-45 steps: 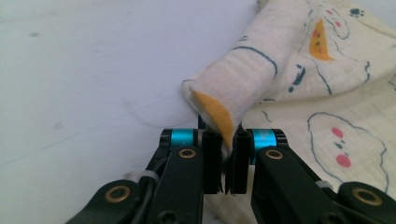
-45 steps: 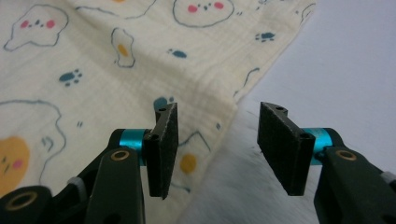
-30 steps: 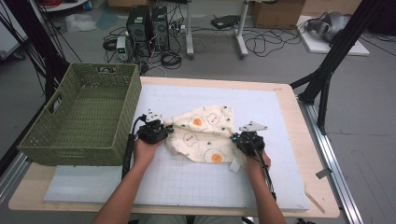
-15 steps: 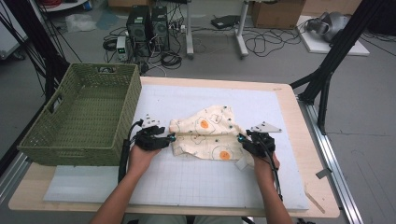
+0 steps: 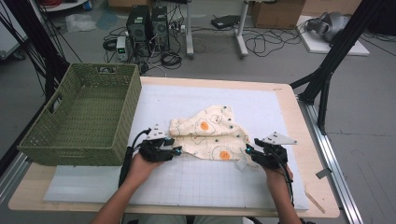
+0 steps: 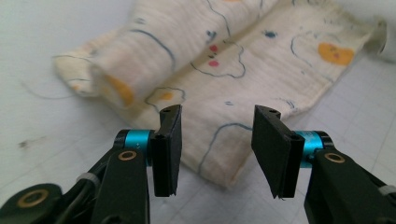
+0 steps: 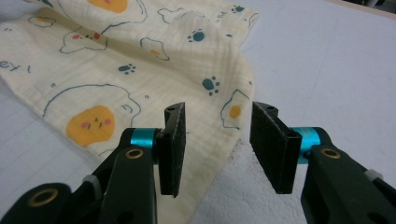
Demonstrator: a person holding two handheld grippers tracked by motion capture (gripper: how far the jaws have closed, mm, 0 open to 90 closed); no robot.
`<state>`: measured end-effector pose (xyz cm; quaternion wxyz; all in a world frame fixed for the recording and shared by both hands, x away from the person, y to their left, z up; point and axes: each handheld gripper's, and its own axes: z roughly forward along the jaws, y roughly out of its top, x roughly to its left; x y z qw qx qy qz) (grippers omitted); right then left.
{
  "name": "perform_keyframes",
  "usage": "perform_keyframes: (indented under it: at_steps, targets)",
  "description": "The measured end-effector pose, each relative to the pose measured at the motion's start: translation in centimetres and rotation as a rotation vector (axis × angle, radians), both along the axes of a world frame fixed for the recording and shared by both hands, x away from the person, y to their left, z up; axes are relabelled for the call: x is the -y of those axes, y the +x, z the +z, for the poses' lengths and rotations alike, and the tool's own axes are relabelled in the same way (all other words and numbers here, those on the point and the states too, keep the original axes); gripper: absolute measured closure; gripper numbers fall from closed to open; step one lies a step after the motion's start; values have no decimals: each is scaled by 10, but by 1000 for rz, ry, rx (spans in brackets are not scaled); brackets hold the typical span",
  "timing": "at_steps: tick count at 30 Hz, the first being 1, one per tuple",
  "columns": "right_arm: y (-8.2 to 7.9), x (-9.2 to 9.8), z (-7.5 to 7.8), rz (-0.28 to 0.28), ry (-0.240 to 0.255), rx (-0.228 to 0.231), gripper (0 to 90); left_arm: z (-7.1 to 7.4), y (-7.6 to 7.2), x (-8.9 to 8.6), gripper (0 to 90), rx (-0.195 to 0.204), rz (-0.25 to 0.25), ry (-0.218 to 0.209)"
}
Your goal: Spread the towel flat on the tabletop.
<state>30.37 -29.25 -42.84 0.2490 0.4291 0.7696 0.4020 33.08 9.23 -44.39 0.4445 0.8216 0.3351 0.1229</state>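
Observation:
A cream cloth [image 5: 210, 133] printed with fried eggs and paw prints lies partly folded on the white gridded mat [image 5: 280, 112]. My left gripper [image 5: 176, 150] sits at the cloth's near left edge. In the left gripper view its jaws [image 6: 218, 119] stand apart over the cloth's [image 6: 243, 79] edge, have just been closing, and pinch nothing. My right gripper [image 5: 248, 151] is at the near right corner. In the right gripper view it [image 7: 217, 112] is open above the cloth's [image 7: 140, 70] edge. Its jaws have just been opening and nothing is between the pads.
A green woven basket [image 5: 84, 116] stands at the left of the mat, close to my left hand. The wooden table's edge [image 5: 322, 186] runs along the right. Black frame legs [image 5: 327, 79] rise beyond the far right corner. Computers and cables lie on the floor behind.
Both hands have drawn back toward the near edge, the right one also outward. The cloth came with them and lies flatter and wider. The right gripper has let go of it.

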Motion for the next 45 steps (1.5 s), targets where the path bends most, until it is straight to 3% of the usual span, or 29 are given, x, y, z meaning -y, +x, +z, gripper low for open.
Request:
perform_keyframes:
  at_steps: [3, 5, 7, 8, 9, 14, 16, 18, 19, 22, 27, 33, 36, 38, 41, 45]
  targets:
    - [-1, -2, -2, 16, 7, -14, 550, -5, 1, 11, 548, -16, -3, 57]
    - [-2, -5, -4, 26, 8, -25, 550, -5, -1, 14, 588, 20, 0, 95]
    - [-1, -7, -5, 42, 3, -32, 549, -4, -3, 12, 703, 31, -5, 115]
    - [-1, -8, -6, 48, -1, -35, 548, -3, -4, 11, 826, 33, -10, 124]
    - [0, -10, -7, 55, -5, -35, 540, -3, -4, 11, 857, 31, -13, 124]
    - [-1, -17, -13, 75, -3, -69, 510, -3, -11, 3, 872, 14, -40, 102]
    - [-2, -22, -16, 101, -22, -93, 537, -3, -15, -2, 874, 8, -55, 98]
    - [-2, -27, -21, 140, -36, -140, 612, -2, -21, -6, 874, 1, -63, 86]
    - [-3, -26, -21, 147, -21, -136, 710, -2, -23, -7, 874, 0, -70, 84]
    - [-5, -25, -20, 183, 19, -183, 873, -1, -32, -10, 874, 2, -87, 80]
    - [-16, -26, -17, 234, -10, -190, 882, 0, -43, -13, 873, -10, -103, 81]
    - [-45, -27, -14, 291, -50, -200, 882, -2, -59, -17, 872, -34, -133, 76]
    - [-61, -25, -14, 311, -57, -196, 881, -1, -68, -17, 863, -51, -160, 66]
    - [-70, -23, -13, 323, -67, -204, 881, 1, -71, -19, 767, -66, -152, 36]
    - [-82, -18, -11, 339, -60, -220, 881, 7, -69, -26, 562, -63, -89, -34]
    - [-92, -16, -5, 367, -27, -180, 794, 14, -60, -34, 476, -18, -13, -62]
